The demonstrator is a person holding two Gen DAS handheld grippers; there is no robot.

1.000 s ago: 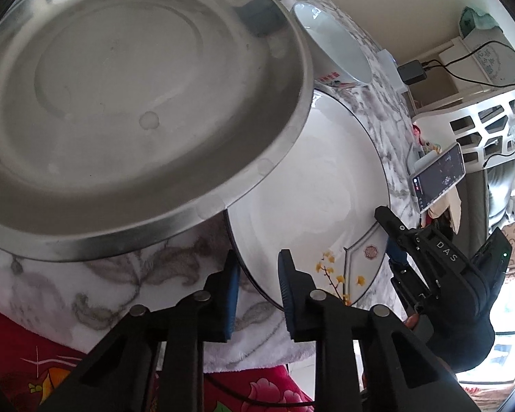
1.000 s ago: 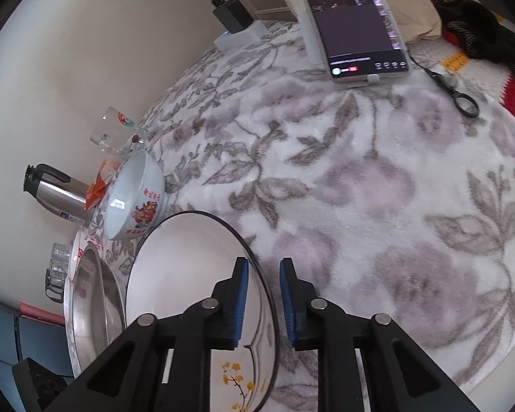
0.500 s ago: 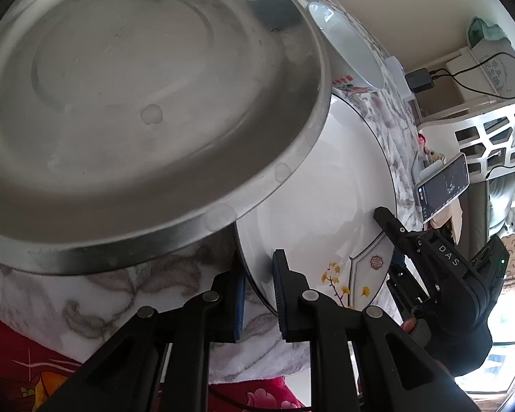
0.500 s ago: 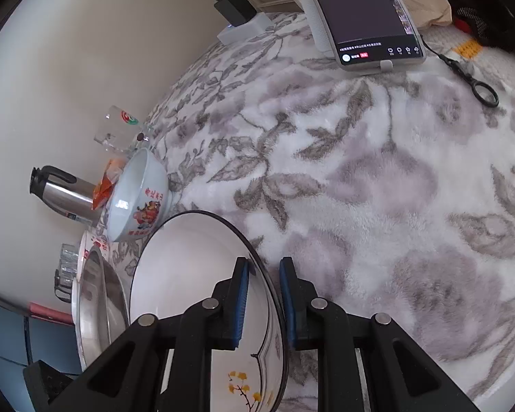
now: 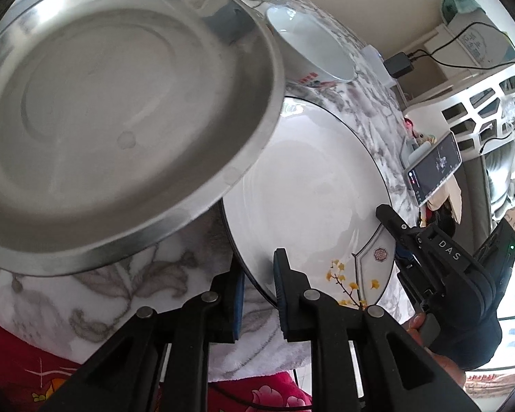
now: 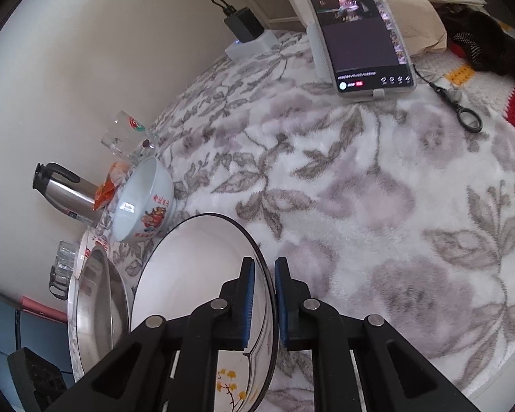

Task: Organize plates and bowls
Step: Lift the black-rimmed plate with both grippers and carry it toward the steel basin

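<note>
Two tools work one white plate (image 5: 312,185) on the floral-covered surface (image 6: 377,206). Steel plate (image 5: 120,116), the biggest dish, overlaps the white plate's rim in the left view. White plate sits near the surface's front edge; the right tool (image 6: 264,300) is nearly closed with the rim pinched between its blue pads, and the left tool (image 5: 259,295) is narrowly parted, straddling the rim, contact unclear. Painted bowl (image 6: 144,202) stands just behind. Phone (image 6: 360,31) is propped at the far edge, scissors (image 6: 458,106) beside it.
</note>
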